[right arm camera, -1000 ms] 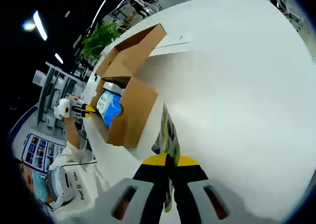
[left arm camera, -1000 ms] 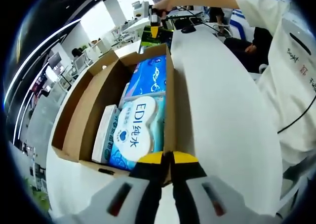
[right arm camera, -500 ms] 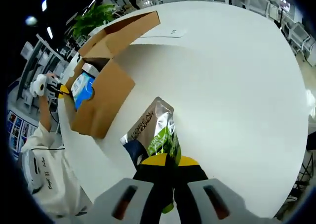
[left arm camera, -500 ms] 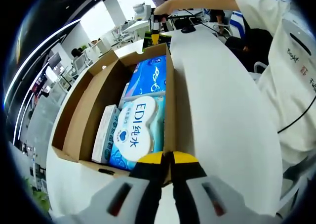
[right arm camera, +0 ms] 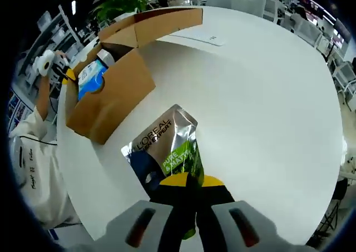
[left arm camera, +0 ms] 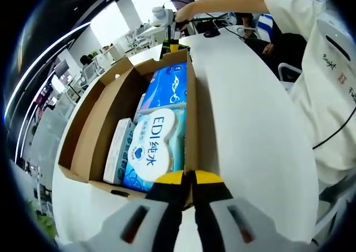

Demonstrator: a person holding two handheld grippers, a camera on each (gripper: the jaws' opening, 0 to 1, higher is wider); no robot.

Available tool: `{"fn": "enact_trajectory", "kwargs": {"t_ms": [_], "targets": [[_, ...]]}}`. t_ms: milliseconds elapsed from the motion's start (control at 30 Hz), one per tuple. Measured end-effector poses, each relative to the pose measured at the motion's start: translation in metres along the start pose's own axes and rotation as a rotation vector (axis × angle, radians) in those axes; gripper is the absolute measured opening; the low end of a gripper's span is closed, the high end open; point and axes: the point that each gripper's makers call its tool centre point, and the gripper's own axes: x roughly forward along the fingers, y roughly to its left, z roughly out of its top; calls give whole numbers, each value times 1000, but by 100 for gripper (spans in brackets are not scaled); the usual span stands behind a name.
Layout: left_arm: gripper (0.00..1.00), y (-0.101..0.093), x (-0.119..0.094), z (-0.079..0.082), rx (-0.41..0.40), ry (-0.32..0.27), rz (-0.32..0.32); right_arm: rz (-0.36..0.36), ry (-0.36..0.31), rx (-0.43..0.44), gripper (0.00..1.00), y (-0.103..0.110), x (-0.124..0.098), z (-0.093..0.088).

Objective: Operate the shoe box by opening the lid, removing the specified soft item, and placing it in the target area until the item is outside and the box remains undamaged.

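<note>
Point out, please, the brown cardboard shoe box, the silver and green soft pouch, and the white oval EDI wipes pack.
brown cardboard shoe box (right arm camera: 114,99), right gripper view, on its outer side wall.
silver and green soft pouch (right arm camera: 167,138), right gripper view, on the silver printed face.
white oval EDI wipes pack (left arm camera: 151,143), left gripper view, on its label.

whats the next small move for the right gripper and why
Probably open the right gripper and let go. Its jaws are shut on the edge of the silver pouch, which appears to lie on the white table, apart from the open box. The left gripper is shut on the box wall, steadying it, so it likely need not move.
</note>
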Motion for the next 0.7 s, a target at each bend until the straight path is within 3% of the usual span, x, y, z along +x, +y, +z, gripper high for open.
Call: {"fn": "enact_trajectory", "kwargs": {"t_ms": [300,500,700], "targets": [[4,0,0,0,2,2,-2,-3,-7,-3,0,-23,4,3],[4,0,1,0,7,11,-4,-28,0,-30,1,-27,8,2],[4,0,1,0,5,9,-6,-75,-4,-21,9,-32,8,2]]}}
